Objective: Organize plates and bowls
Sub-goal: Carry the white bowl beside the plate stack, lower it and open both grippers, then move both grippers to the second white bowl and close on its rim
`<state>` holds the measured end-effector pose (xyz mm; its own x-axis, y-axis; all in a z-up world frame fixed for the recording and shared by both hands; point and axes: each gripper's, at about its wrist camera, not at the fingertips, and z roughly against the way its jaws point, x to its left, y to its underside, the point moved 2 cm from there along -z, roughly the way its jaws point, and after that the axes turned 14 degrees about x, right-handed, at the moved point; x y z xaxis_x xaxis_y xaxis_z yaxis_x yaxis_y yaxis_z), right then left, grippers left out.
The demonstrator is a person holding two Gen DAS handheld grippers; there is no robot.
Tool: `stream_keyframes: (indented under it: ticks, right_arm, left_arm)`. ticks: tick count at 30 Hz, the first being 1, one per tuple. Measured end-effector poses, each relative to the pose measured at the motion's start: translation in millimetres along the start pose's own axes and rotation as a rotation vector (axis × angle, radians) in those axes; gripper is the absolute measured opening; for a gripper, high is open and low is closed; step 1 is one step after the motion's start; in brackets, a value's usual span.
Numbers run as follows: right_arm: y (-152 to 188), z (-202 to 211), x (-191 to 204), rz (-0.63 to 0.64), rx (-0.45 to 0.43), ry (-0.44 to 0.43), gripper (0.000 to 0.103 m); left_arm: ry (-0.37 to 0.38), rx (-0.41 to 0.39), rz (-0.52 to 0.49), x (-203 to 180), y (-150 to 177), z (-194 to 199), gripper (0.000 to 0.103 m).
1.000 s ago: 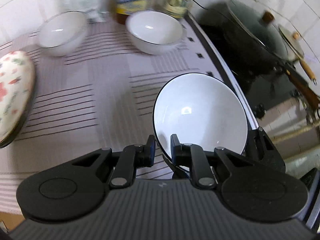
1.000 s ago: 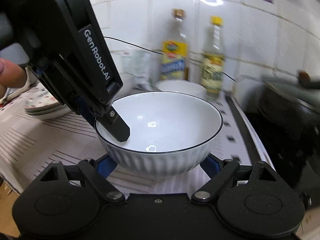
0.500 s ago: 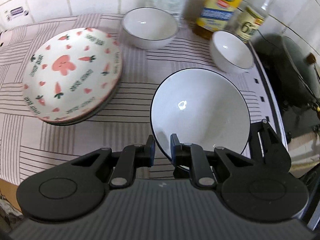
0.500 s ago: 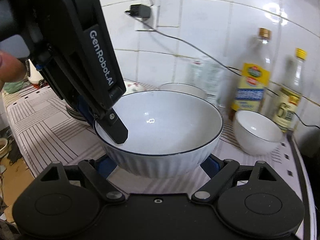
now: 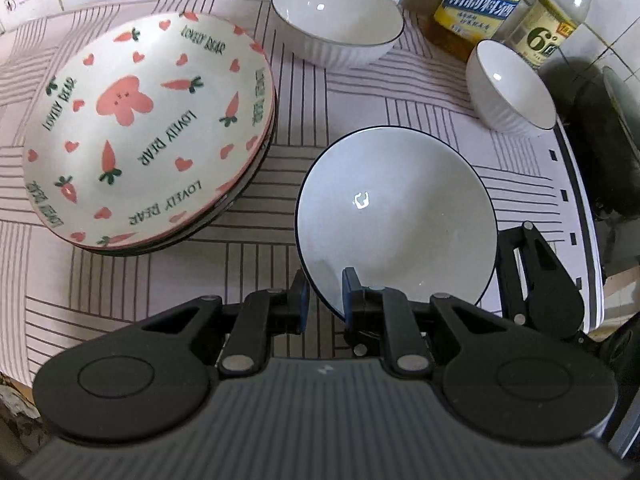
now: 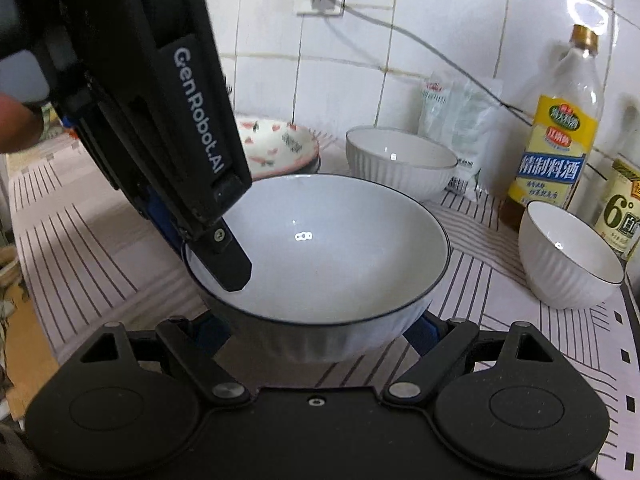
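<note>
A large white bowl with a dark rim (image 5: 396,216) (image 6: 320,248) hangs just above the striped cloth. My left gripper (image 5: 323,296) (image 6: 188,240) is shut on its near rim, one finger inside and one outside. Around the bowl's ribbed body, my right gripper (image 6: 320,332) stands wide with both blue pads against the sides; one of its fingers (image 5: 536,280) shows beside the bowl. A stack of carrot-and-rabbit plates (image 5: 148,128) (image 6: 276,148) lies to the left. A medium white bowl (image 5: 336,20) (image 6: 400,160) stands at the back and a small one (image 5: 508,88) (image 6: 568,256) at the right.
Two bottles (image 5: 480,0) (image 6: 556,140) and a white packet (image 6: 460,120) stand along the tiled wall. A dark wok (image 5: 604,140) sits on the stove past the counter's right edge. The striped cloth (image 5: 120,280) ends at the counter's near edge.
Both grippers have carried the large bowl leftward and a little lower; the plate stack has come fully into view and the wok has slid to the right edge. Both grips are unchanged.
</note>
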<state>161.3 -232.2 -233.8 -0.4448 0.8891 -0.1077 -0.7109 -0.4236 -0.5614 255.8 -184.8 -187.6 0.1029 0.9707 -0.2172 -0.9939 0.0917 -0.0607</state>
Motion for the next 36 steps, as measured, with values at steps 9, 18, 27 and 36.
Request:
stream_keyframes:
  ticks: [9,18,27,36]
  right_arm:
    - [-3,2,-7,-0.081,0.1,-0.006,0.094]
    - [12,48,-9,-0.119,0.128,0.022,0.094]
    - [20,104,-45,-0.276,0.105,-0.011,0.093]
    - [10,141,-82,-0.436,0.031,-0.03,0.089]
  left_arm:
    - [0.031,-0.003,0.037,-3,-1,-4,0.016]
    - [-0.025,0.007,0.004,-13,6,12,0.024]
    - [-0.05,0.012,-0.051,-26,22,45,0.031]
    - [-0.039,-0.025,-0.136,-47,26,84,0.032]
